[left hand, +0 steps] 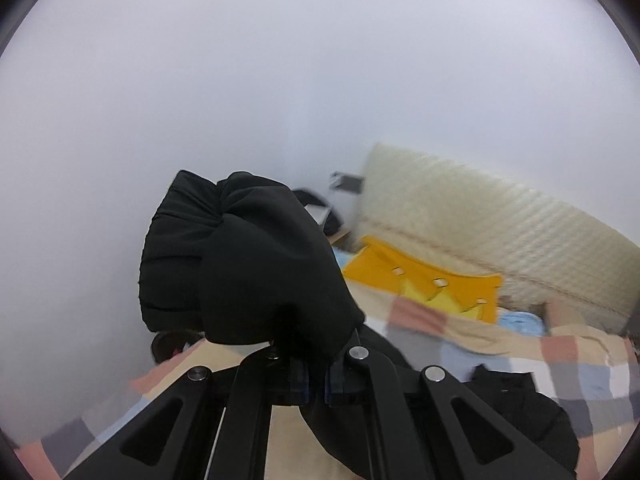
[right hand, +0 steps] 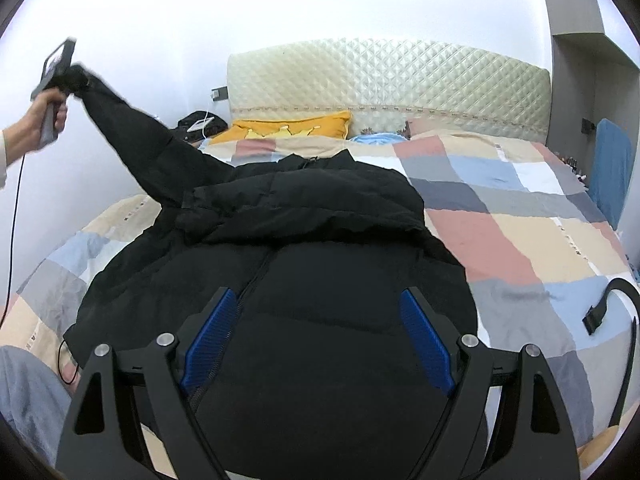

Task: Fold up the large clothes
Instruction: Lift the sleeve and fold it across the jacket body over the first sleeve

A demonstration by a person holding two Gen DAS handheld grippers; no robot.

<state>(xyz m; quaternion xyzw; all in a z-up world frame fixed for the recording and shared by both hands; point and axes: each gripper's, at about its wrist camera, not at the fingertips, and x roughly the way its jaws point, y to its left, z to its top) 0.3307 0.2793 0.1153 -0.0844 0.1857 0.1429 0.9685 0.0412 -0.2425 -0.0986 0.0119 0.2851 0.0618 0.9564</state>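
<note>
A black puffer jacket (right hand: pixel 312 240) lies spread on the checked bedspread (right hand: pixel 520 232). My left gripper (left hand: pixel 316 376) is shut on the cuff of its sleeve (left hand: pixel 248 256), which bunches over the fingers and hides their tips. In the right wrist view the left gripper (right hand: pixel 74 76) holds that sleeve (right hand: pixel 132 136) lifted high at the far left, stretched up from the jacket's shoulder. My right gripper (right hand: pixel 320 340) is open and empty, hovering just above the jacket's lower body, its blue pads (right hand: pixel 424 340) either side of the zipper area.
A yellow pillow (right hand: pixel 296 128) and a cream quilted headboard (right hand: pixel 384 88) stand at the bed's far end. A black strap (right hand: pixel 616 304) lies on the bed's right edge. A dark bag (right hand: pixel 200 122) and a cable sit at the far left. My leg in jeans (right hand: pixel 28 396) is at the lower left.
</note>
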